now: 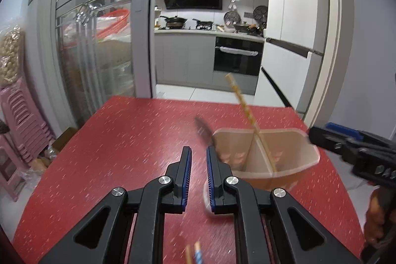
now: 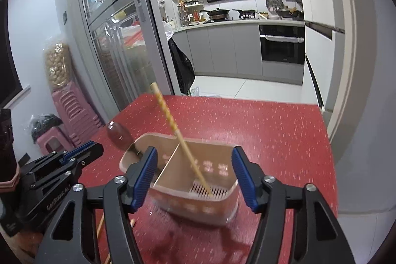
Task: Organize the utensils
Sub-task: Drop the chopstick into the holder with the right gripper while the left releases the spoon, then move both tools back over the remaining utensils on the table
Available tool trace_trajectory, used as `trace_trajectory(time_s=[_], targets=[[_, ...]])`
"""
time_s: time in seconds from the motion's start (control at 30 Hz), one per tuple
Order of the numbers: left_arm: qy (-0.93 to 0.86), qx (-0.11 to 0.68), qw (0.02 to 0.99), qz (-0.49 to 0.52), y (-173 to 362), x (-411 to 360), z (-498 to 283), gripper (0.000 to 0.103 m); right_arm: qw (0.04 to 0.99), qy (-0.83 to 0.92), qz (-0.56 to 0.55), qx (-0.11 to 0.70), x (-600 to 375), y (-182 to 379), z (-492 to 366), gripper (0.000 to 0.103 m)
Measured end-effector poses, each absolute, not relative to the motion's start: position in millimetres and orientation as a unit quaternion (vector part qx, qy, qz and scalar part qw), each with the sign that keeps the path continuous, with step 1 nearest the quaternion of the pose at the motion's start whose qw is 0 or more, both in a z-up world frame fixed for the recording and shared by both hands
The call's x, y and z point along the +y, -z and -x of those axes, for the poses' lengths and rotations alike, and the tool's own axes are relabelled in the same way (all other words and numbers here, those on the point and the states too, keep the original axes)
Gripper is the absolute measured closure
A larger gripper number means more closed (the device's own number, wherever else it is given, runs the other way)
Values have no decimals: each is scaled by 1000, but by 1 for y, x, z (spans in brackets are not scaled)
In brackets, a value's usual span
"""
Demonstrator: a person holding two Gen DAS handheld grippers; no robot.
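A beige two-compartment utensil holder (image 1: 292,140) (image 2: 217,204) stands on the red table (image 1: 123,145). A yellow patterned chopstick (image 1: 245,110) (image 2: 170,120) leans in its right compartment. A dark spoon (image 1: 204,132) (image 2: 118,135) stands in the left compartment, bowl up. My left gripper (image 1: 199,152) is open and empty, just left of the holder by the spoon. My right gripper (image 2: 194,165) is open wide, its fingers to either side of the holder; it shows at the right of the left wrist view (image 1: 346,145). More chopsticks (image 1: 194,251) (image 2: 101,227) lie on the table near me.
The table's far edge (image 2: 235,98) faces a kitchen doorway with tiled floor. Stacked pink stools (image 2: 71,110) and a glass sliding door (image 1: 99,41) are to the left. The left gripper's body (image 2: 57,170) sits close beside the right one.
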State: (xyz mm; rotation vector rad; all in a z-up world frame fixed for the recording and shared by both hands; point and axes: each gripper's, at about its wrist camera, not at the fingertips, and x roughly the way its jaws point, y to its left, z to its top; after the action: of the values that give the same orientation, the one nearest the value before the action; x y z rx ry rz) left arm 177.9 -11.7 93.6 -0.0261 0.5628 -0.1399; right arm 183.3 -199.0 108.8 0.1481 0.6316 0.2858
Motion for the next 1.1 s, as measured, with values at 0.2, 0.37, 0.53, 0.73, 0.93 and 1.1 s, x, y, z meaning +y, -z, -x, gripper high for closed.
trace_trajectory(time_s=[0.2,0.37,0.53,0.73,0.93,1.1], targets=[[43,319,946,16,-68,18,-144,65,915,-143,-92,366,-198,-86,-147,29],[23,355,934,33,-41,40,-114,0,893,-135,-99,417,-196,-57,-121,26],[-5,367,930,36,-26,54,-91,0,874,-123,-106,457,-196,-34,-96,24],[-22,422,905,38,3,61,-89,0,855,-109,-113,495,-196,-13,-71,24],[-30,454,890,28,26,64,-84,0,836,-107,-93,529,-188,7,-46,24],[-34,461,886,21,34,64,-78,0,827,-113,-78,546,-177,11,-30,25]])
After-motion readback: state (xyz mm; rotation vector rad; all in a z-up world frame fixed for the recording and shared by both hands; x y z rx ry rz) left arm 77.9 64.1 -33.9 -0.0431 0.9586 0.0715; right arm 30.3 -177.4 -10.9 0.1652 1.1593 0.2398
